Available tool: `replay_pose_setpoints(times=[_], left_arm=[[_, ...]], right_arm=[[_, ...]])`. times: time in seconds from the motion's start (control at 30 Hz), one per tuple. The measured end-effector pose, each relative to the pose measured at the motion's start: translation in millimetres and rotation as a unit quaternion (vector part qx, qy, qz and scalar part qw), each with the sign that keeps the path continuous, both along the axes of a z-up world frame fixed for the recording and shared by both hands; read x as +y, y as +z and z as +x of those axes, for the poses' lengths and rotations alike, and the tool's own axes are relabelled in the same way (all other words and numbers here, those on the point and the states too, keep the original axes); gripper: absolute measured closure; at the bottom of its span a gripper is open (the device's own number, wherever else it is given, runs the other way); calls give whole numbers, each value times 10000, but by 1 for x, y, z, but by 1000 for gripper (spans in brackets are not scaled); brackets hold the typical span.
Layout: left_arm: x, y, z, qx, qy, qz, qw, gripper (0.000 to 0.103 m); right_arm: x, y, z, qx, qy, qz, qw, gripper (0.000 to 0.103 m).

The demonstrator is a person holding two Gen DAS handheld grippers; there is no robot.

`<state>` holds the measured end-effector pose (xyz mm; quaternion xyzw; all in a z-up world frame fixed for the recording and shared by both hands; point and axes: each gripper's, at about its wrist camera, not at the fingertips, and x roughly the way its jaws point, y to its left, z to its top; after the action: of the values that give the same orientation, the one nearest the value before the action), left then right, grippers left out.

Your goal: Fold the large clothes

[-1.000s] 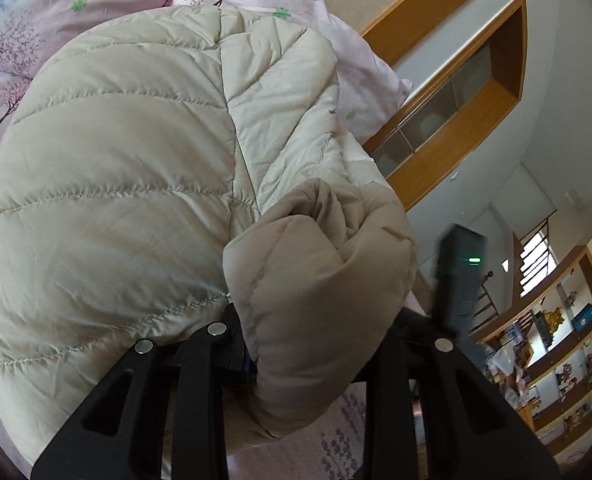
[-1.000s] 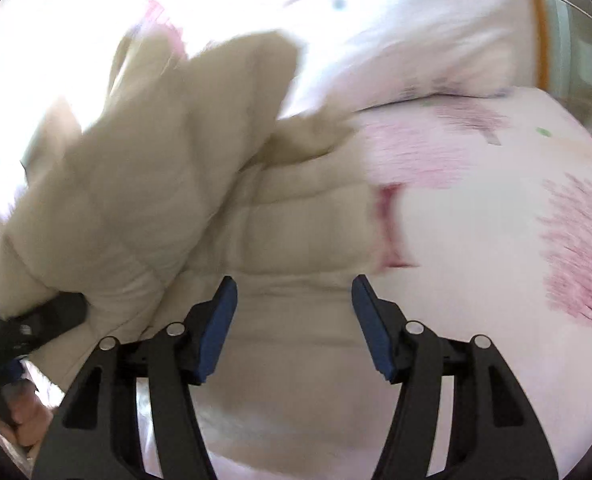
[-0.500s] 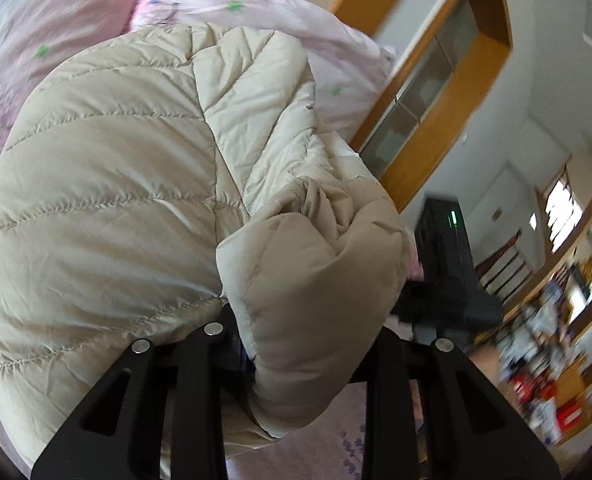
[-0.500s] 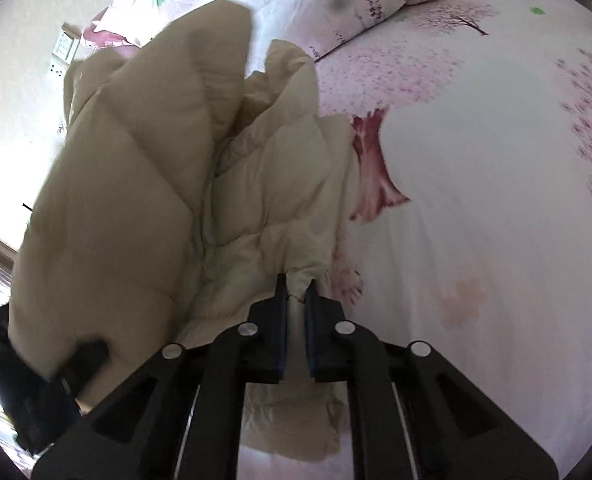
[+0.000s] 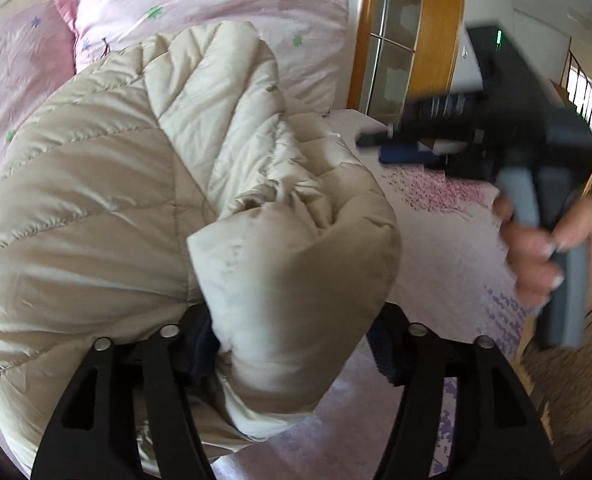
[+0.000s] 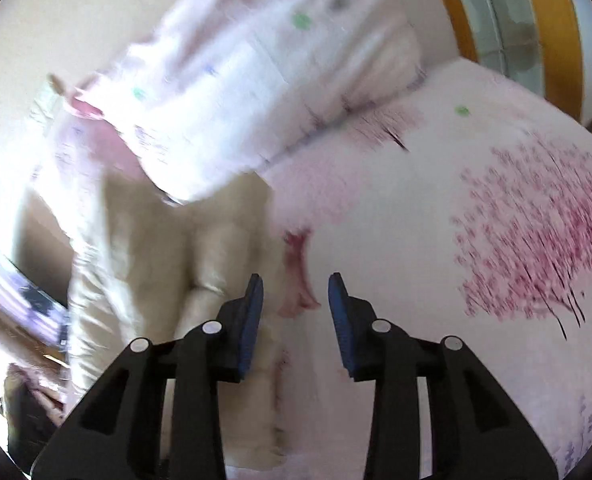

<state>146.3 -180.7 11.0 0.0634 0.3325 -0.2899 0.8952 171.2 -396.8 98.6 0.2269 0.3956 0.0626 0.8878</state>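
Note:
A beige quilted puffer jacket [image 5: 115,200] lies heaped on the pink flowered bed sheet [image 5: 436,248]. Its bunched sleeve end [image 5: 296,264] sits between the fingers of my left gripper [image 5: 296,344], whose jaws are opening; the fabric fills the gap loosely and the right pad stands just off it. In the right wrist view the jacket [image 6: 155,260] lies to the left. My right gripper [image 6: 296,304] hovers over the sheet beside the jacket's edge, its jaws opening with nothing between them. The left wrist view also shows the right gripper [image 5: 380,146], held by a hand [image 5: 536,248].
A pink pillow [image 5: 215,12] lies behind the jacket at the bed's head. A wood-framed glass door [image 5: 400,40] stands beyond the bed. The sheet [image 6: 416,220] to the right of the jacket is bare. Floor [image 5: 568,380] shows past the bed's right edge.
The left jaws have widened around the sleeve end and the left view has rolled. The right gripper, shut on the jacket's edge half a second ago, has let go and lifted away.

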Motion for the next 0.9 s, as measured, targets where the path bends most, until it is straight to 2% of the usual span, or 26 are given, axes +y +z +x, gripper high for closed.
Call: replay_pose_setpoints(times=[0.1, 0.2, 0.4, 0.43, 0.47, 0.57, 0.67, 0.73, 0.8, 0.9], left_arm=[[-3, 0, -1, -45, -28, 62, 10000, 34], [-4, -1, -4, -86, -95, 88, 9999, 31], [-15, -1, -13, -353, -262, 366, 9984, 26], [-16, -1, -13, -365, -274, 371, 9983, 26], [-15, 0, -13, -382, -283, 355, 9982, 26], [-5, 10, -12, -255, -385, 116, 9989, 26], [22, 34, -14, -111, -451, -363, 9983, 26], [49, 53, -15, -157, -358, -741, 9965, 26], [75, 68, -10, -301, -20, -959, 9949, 26], [104, 79, 0, -436, 554, -1014, 9923, 26]], right_arm=[[18, 15, 1, -151, 478, 334, 9982, 59], [38, 19, 8, -107, 912, 625, 9938, 54], [63, 15, 29, 370, 1512, 927, 9834, 51], [68, 13, 29, 408, 1589, 904, 9823, 65], [72, 14, 29, 394, 1590, 780, 9834, 87], [73, 14, 28, 327, 1527, 634, 9857, 90], [68, 13, 27, 303, 1436, 674, 9869, 90], [64, 11, 26, 329, 1414, 701, 9869, 90], [63, 9, 27, 370, 1400, 715, 9869, 90], [62, 7, 27, 420, 1376, 763, 9867, 90]])
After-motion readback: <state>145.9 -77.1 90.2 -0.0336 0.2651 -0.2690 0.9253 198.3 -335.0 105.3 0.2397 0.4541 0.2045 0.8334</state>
